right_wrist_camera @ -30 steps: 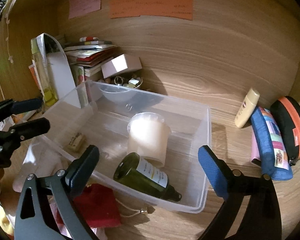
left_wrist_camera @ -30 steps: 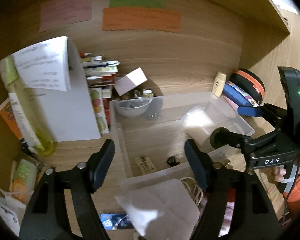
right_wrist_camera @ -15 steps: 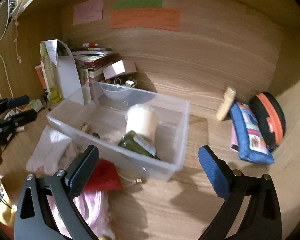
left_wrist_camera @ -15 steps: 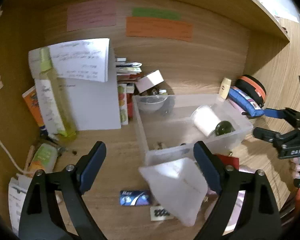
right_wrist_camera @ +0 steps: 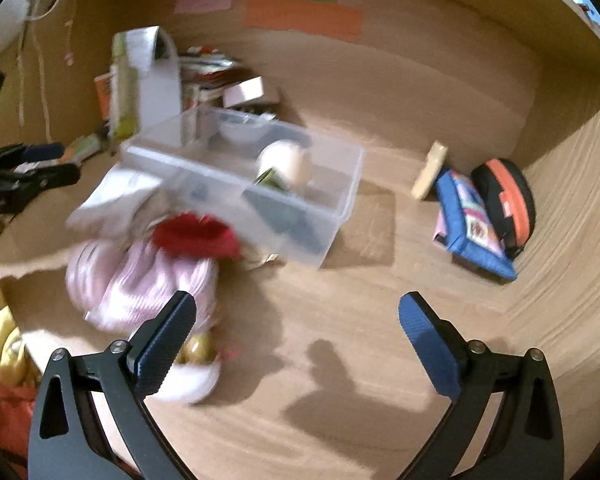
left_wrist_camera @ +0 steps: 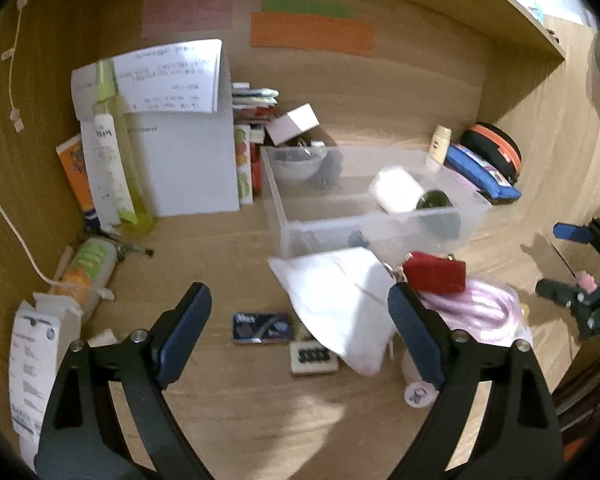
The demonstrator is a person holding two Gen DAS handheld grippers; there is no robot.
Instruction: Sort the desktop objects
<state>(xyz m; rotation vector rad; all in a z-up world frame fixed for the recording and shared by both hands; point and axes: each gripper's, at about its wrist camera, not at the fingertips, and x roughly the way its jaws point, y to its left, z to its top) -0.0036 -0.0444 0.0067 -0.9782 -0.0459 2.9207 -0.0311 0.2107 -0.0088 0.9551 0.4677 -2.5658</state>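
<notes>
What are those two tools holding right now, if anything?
Nothing. The left tool and right tool both stand open and empty above the wooden desk.

Matt wood-grain laminate on the bench [left_wrist_camera: 228,392] and back wall [left_wrist_camera: 412,92], with dull coloured paper notes [left_wrist_camera: 312,34] stuck on. Clear, faintly glossy plastic for the storage bin [left_wrist_camera: 380,224]; glossy dark green glass on the bottle [left_wrist_camera: 434,200] inside, beside a frosted white plastic cup [left_wrist_camera: 396,190]. Soft red cloth pouch [left_wrist_camera: 434,272], ribbed pink fabric [right_wrist_camera: 148,280], crinkled white paper sheet [left_wrist_camera: 336,300]; ridged blue rubbery pads [right_wrist_camera: 164,346] on matt black plastic.
</notes>
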